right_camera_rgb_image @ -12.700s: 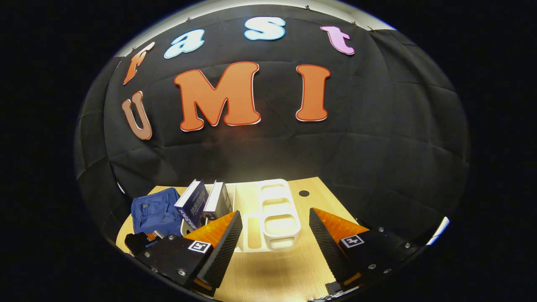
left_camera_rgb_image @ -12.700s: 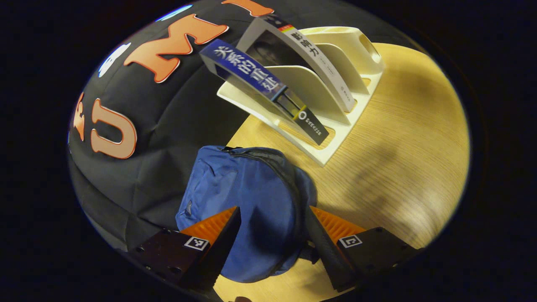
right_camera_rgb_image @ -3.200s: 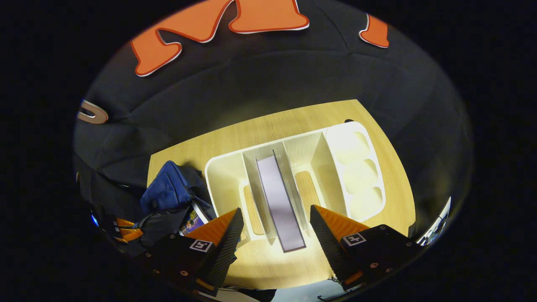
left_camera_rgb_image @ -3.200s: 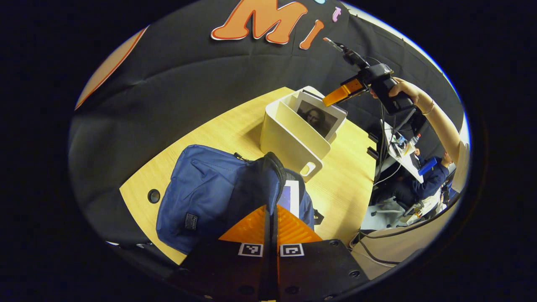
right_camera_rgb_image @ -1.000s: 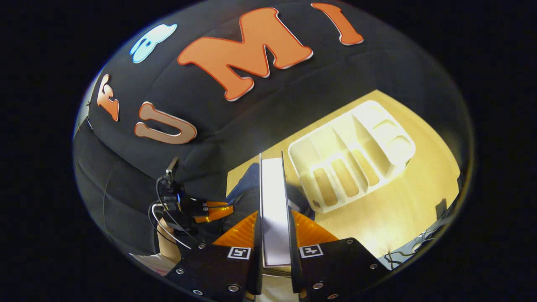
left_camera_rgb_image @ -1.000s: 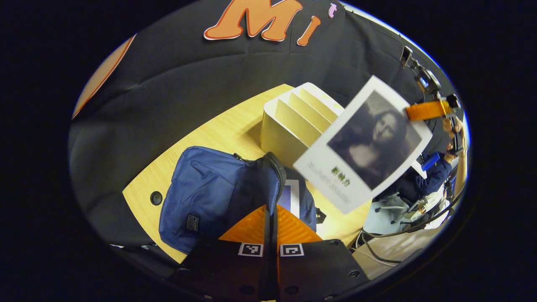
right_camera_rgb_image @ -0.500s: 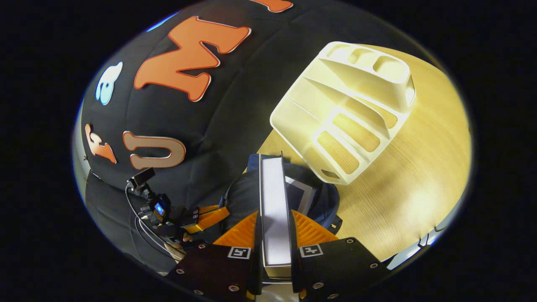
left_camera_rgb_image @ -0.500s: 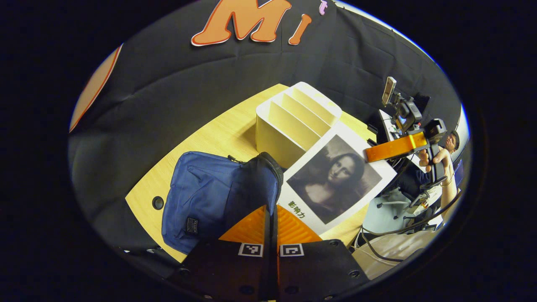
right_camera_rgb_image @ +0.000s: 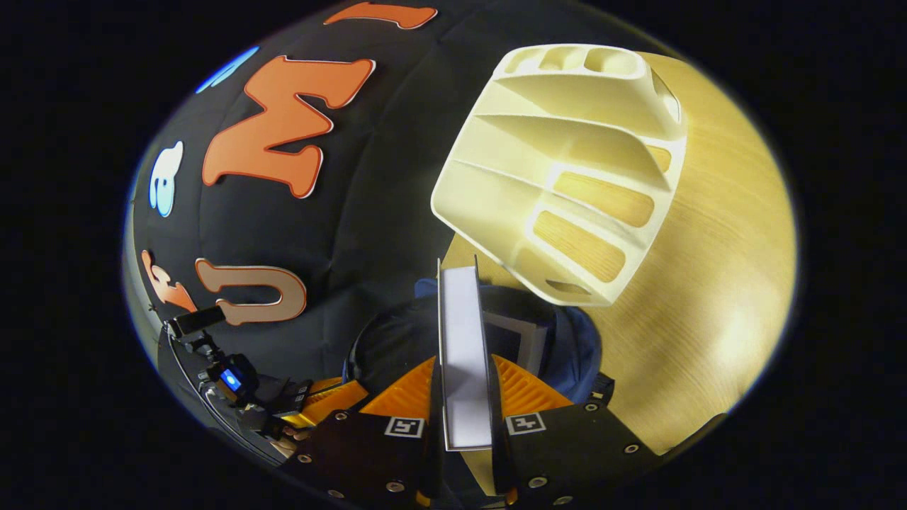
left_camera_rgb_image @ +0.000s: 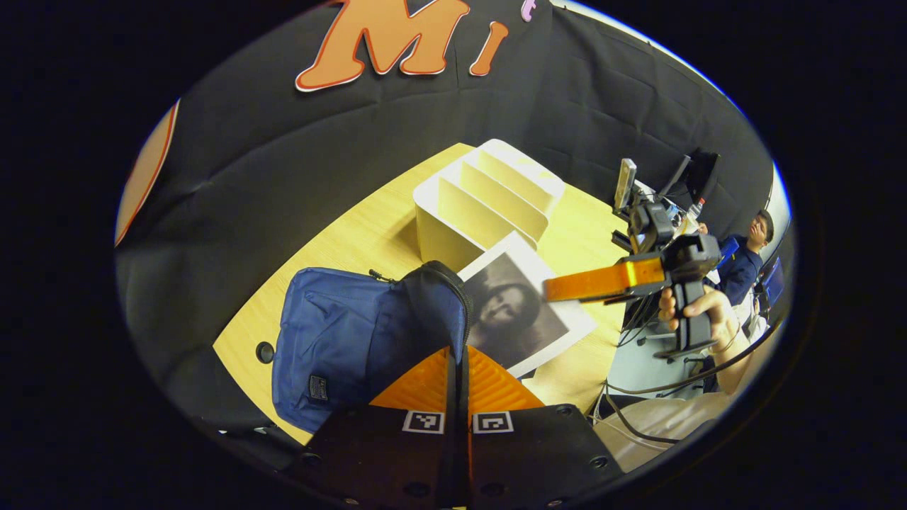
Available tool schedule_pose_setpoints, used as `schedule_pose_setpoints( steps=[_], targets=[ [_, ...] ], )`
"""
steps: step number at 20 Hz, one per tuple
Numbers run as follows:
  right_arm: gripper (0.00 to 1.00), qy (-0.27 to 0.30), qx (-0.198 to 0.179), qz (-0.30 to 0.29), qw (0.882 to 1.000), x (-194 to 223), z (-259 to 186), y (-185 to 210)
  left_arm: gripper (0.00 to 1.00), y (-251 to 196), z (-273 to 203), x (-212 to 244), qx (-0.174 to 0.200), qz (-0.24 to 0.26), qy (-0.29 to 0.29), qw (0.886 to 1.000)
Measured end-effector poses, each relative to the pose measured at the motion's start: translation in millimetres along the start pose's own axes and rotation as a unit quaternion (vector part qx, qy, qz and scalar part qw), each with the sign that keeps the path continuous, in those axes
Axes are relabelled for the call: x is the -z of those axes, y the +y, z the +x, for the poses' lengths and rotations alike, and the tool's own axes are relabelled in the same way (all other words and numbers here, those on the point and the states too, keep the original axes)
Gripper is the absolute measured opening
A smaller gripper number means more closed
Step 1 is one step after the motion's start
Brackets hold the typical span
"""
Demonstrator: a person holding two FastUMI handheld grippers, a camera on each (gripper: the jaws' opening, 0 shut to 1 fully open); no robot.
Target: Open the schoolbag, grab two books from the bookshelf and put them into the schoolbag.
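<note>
At a wooden desk (left_camera_rgb_image: 368, 234) in the booth, the right hand-held gripper (right_camera_rgb_image: 464, 397) clenches a white-covered book (right_camera_rgb_image: 462, 354) by its edge, the volume's long axis running straight out along the fingers and tipping toward the open mouth of the blue schoolbag (left_camera_rgb_image: 340, 340) just beyond its far end. A first book (right_camera_rgb_image: 521, 340) already shows inside that opening. The left hand-held gripper (left_camera_rgb_image: 457, 382) is pressed closed on the dark zippered rim of the schoolbag, appearing to hold the mouth apart. In the left gripper view, the portrait-covered book (left_camera_rgb_image: 521, 312) slants down beside the bag's rim, the right hand-held gripper (left_camera_rgb_image: 588, 282) gripping its upper edge. The cream bookshelf (right_camera_rgb_image: 567, 170) stands emptied just behind. The right hand is the nearer to finishing: the book likely needs only to slide lengthwise, down and in.
</note>
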State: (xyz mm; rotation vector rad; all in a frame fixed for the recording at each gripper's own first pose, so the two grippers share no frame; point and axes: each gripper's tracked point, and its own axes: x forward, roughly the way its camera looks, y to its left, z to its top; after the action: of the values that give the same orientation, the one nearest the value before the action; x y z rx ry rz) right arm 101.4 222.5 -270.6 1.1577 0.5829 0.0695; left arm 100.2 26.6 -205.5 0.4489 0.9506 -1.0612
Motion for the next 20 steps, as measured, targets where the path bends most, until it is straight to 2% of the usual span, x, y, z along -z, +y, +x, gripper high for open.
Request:
schedule_pose_setpoints(
  steps=[11, 17, 18, 19, 20],
  targets=[
    [0.27, -0.050, -0.007, -0.012, 0.999, 27.0, 58.2, 22.9, 0.01, -8.0, -0.5, -10.8, -0.004, 0.025, -0.006, 1.000],
    [0.27, -0.025, 0.000, -0.014, 1.000, 56.4, 90.5, 21.6, 0.01, -10.7, -4.3, -15.9, 0.008, 0.018, -0.013, 1.000],
    [0.39, -0.014, 0.003, -0.012, 1.000, 63.6, 95.4, 18.9, 0.01, -10.4, -4.2, -13.7, 0.008, 0.019, -0.012, 1.000],
    [0.17, -0.005, 0.006, -0.009, 1.000, 69.3, 97.9, 17.3, 0.01, -9.5, -3.7, -12.5, 0.009, 0.019, -0.010, 1.000],
    [0.28, 0.002, 0.008, -0.007, 1.000, 70.3, 99.3, 16.4, 0.01, -8.8, -4.4, -10.3, 0.012, 0.013, -0.009, 1.000]
  ],
)
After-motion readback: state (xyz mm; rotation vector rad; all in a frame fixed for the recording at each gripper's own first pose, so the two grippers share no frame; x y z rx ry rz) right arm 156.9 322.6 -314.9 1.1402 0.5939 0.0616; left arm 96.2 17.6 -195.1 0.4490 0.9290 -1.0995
